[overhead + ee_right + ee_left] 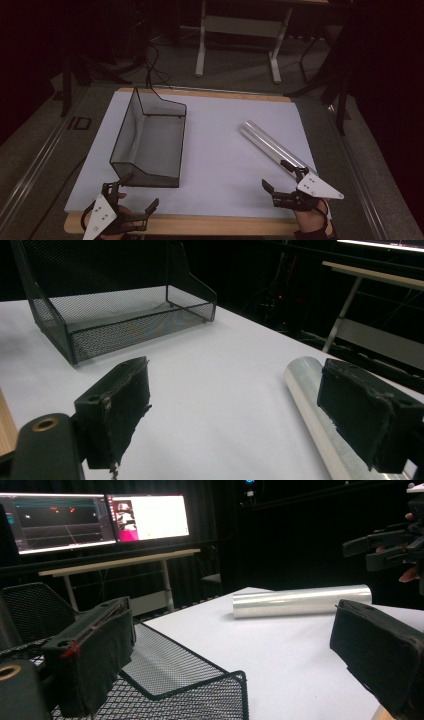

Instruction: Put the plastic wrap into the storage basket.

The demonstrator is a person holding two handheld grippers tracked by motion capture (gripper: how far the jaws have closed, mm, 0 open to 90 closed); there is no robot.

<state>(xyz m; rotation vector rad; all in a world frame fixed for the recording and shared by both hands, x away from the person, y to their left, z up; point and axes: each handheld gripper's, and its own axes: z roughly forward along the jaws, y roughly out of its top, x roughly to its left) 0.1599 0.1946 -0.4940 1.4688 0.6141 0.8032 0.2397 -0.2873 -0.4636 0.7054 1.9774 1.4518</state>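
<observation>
Silver cylindrical roll of shiny film [274, 145] lying diagonally on the right half of the white sheet [220, 150] that covers the wooden table [200, 225], its near end just beside the right gripper [280, 176]; right gripper's jaws spread wide with nothing between them, one padded jaw seen in the right gripper view over the roll's near end, whether touching it cannot be told; black wire-mesh tray with a tall back wall [150, 140] standing on the sheet's left half, well apart from the roll; left gripper [137, 192] at the table's near left corner, just in front of the tray's near edge, jaws likewise wide apart and empty; two lit monitors [100, 520] on a desk beyond the table.
</observation>
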